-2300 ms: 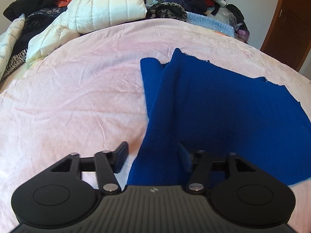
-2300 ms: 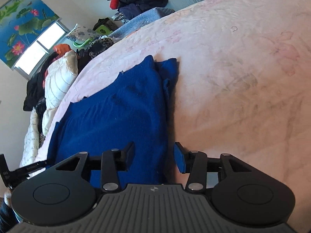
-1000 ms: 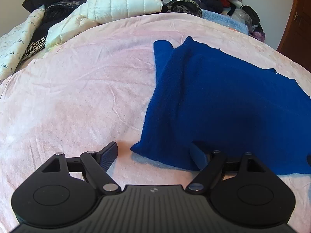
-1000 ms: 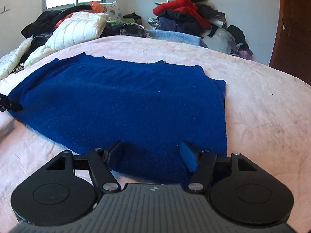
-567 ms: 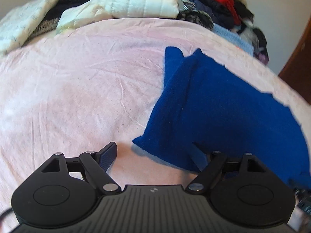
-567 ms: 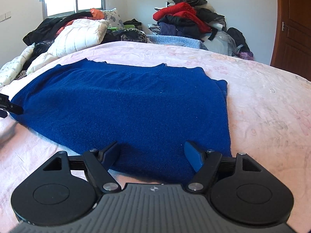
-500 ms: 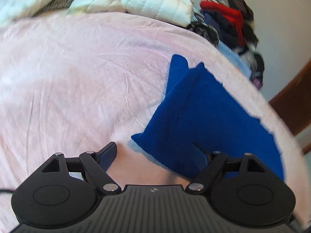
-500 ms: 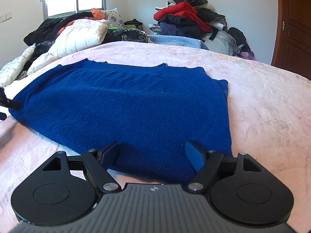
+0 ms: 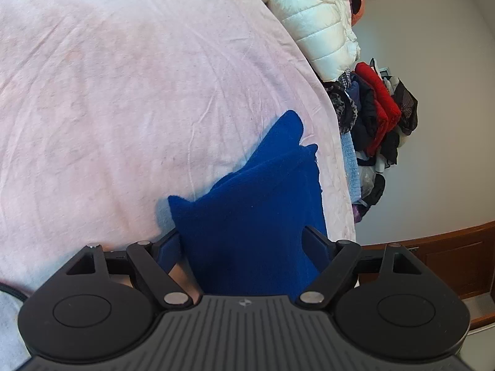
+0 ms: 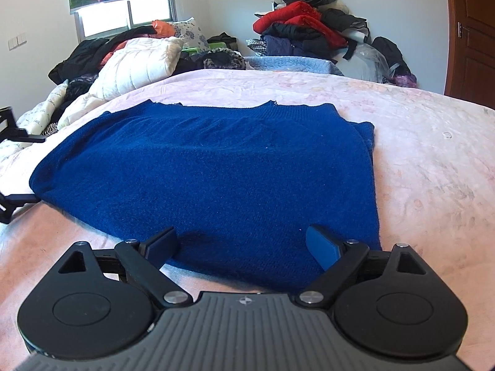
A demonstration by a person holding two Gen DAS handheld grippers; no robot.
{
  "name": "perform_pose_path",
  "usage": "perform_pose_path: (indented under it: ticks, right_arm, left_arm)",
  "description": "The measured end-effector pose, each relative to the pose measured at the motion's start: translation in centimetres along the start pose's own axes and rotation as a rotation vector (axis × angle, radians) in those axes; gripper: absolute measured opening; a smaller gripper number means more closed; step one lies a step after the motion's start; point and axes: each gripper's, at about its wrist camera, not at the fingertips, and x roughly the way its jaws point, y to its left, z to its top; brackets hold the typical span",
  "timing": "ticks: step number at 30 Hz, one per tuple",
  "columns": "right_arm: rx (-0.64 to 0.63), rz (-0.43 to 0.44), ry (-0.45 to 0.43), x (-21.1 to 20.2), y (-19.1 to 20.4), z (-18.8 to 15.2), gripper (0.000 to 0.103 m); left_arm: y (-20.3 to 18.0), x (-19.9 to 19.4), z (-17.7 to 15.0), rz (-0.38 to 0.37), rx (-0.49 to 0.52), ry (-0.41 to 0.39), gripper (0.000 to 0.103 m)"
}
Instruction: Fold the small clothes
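Note:
A blue knit sweater (image 10: 216,167) lies flat on the pink bedsheet (image 10: 433,170), its sleeves folded in. My right gripper (image 10: 241,241) is open, its jaws straddling the sweater's near hem toward the right corner. My left gripper (image 9: 244,241) is open and rolled sideways, with the sweater's (image 9: 256,216) left near corner between its jaws. The left gripper's fingers (image 10: 18,199) show at the left edge of the right wrist view, at that corner.
A white puffer jacket (image 10: 136,61) and dark clothes are piled at the bed's far left. A heap of red and black clothes (image 10: 303,27) sits at the far side. A brown door (image 10: 470,31) is on the right. Bare sheet (image 9: 123,92) extends left of the sweater.
My left gripper has rolled sideways and moved in, so the sweater's corner now lies between its jaws. My right gripper has edged slightly forward over the hem. Both stay open.

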Motion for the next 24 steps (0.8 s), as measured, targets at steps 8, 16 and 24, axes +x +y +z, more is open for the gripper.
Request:
perform_pose_path:
  ticks: [8,16,24]
  right_arm:
    - [0.018,0.017,-0.006,-0.3,-0.3,-0.1,0.091]
    - [-0.028,-0.009,0.013,-0.1,0.4,0.0,0.094]
    - [0.194,0.127,0.079,0.9,0.5,6.2,0.092]
  left_arm:
    - [-2.8,1.8,-2.9,0.225,0.326,-0.186,0.007]
    - [-7.9,3.4,-14.8,0.337,1.242,-0.419,0.006]
    - [-7.2,3.0,-12.6,0.276,1.111,-0.357,0.006]
